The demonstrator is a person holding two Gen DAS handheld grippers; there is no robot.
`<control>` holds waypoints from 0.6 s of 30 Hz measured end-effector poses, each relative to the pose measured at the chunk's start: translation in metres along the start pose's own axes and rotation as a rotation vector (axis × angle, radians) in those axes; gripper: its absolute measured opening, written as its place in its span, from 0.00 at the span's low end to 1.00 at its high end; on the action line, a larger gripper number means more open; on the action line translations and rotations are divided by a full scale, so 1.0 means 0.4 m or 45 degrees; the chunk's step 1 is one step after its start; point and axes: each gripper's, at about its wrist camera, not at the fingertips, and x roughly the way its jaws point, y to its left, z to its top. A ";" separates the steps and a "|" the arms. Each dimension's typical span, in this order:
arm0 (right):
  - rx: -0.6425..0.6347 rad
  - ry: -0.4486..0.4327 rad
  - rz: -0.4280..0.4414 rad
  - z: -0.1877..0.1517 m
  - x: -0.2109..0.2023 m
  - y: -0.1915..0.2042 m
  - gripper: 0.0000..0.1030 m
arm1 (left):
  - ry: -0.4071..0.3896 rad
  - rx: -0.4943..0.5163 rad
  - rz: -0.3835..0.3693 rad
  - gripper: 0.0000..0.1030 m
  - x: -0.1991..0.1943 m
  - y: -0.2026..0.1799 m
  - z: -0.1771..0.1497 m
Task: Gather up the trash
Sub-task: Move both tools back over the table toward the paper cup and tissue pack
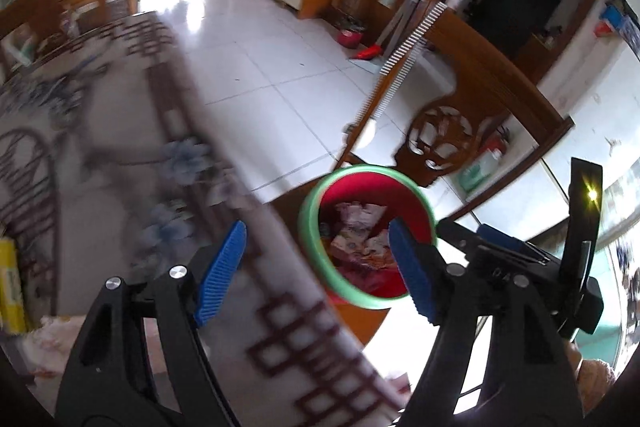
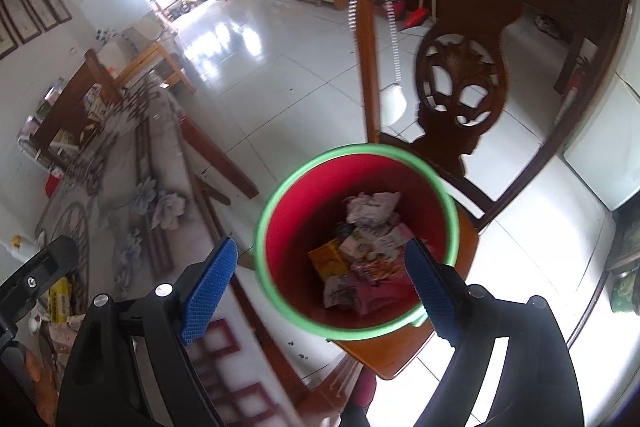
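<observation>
Red bin (image 2: pixel 304 211) holds wrappers (image 2: pixel 360 251) already — left gripper (image 1: pixel 316 267), right gripper (image 2: pixel 320 279) jaws wide, empty; yellow packet (image 2: pixel 60 299) at 8 o'clock remains.

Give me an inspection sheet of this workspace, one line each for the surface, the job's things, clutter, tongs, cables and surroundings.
Surface: table with a grey floral cloth, to the left of the bin.
Job's things: red bin with a green rim stands on a wooden chair seat; crumpled paper and wrappers lie inside.
Clutter: yellow packet and papers at the table's near left edge; dark specks on the floor beside the chair.
Tongs: left tongs open, nothing between them; right tongs open above the bin, nothing held.
Cables: nothing seen.
Surroundings: white tiled floor, carved chair back, wooden furniture and a bright doorway beyond.
</observation>
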 end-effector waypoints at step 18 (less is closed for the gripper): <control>-0.270 0.059 0.084 -0.133 0.023 0.432 0.80 | -0.067 -0.515 0.482 0.69 -0.295 0.706 -0.221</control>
